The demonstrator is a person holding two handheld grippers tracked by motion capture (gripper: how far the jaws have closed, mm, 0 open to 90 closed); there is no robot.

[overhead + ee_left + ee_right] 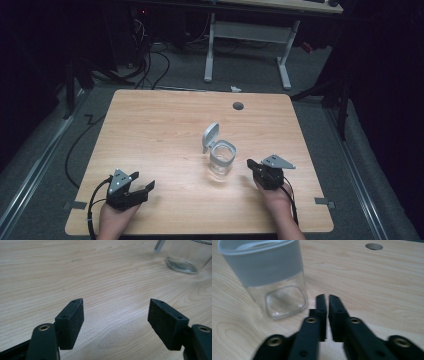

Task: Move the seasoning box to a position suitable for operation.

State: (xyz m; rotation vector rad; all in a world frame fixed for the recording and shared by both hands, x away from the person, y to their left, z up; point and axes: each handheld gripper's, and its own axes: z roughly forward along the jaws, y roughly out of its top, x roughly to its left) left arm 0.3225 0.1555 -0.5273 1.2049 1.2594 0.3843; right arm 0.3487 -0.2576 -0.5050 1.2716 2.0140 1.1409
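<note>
Jar (pixel 221 159) sits upright mid-table, a bit right of centre, hinged lid (pixel 210 136) flipped up and leaning back, so from where I sit the opening step looks done. What's left I read as either filling it or closing it; nothing inside that I can make out, though the glass is clear and the light is dim, so don't quote me. Right gripper (pixel 326 301) has its jaws pinched together on nothing, parked just beside the jar's base, not touching. Left gripper (pixel 115 315) is spread wide, empty, well apart from the jar near the front left edge. Jar body is clear glass, square section with rounded corners, thick base; wide matte grey plastic collar on top. Table (pixel 150 130) is light woodgrain laminate, smooth, with a round cable hole (pixel 238 105) at the far side.
</note>
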